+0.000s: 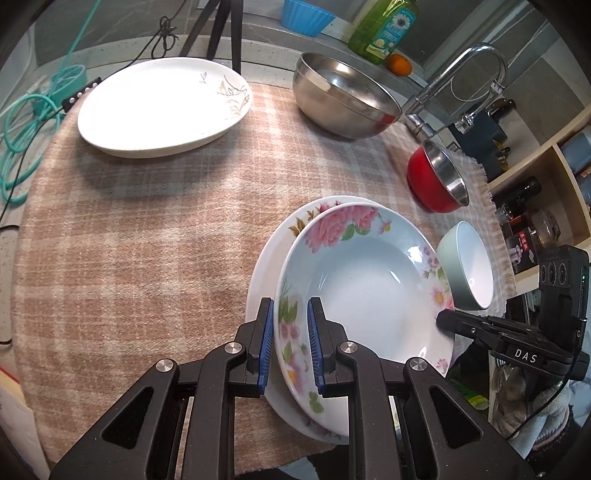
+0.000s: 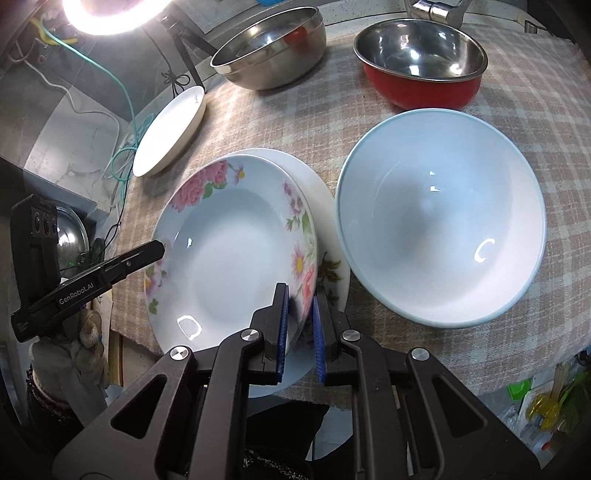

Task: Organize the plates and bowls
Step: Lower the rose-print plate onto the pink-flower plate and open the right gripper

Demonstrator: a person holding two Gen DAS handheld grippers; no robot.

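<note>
A floral deep plate (image 1: 362, 288) (image 2: 236, 251) rests tilted on a larger white plate (image 1: 266, 269) (image 2: 332, 206) near the front edge of the checked cloth. My left gripper (image 1: 290, 343) straddles the floral plate's left rim, its pads a little apart from it. My right gripper (image 2: 300, 328) straddles the opposite rim the same way. A pale blue bowl (image 1: 469, 269) (image 2: 439, 232) stands to the right. A white leaf-patterned plate (image 1: 162, 107) (image 2: 170, 133) lies at the far left.
A large steel bowl (image 1: 343, 96) (image 2: 269, 51) and a red-sided steel bowl (image 1: 436, 181) (image 2: 421, 62) stand at the back. A faucet (image 1: 454, 77), a green bottle (image 1: 384, 29) and an orange (image 1: 399, 64) are behind them. Cables (image 1: 26, 122) lie at the left. Shelves (image 1: 546, 192) are right.
</note>
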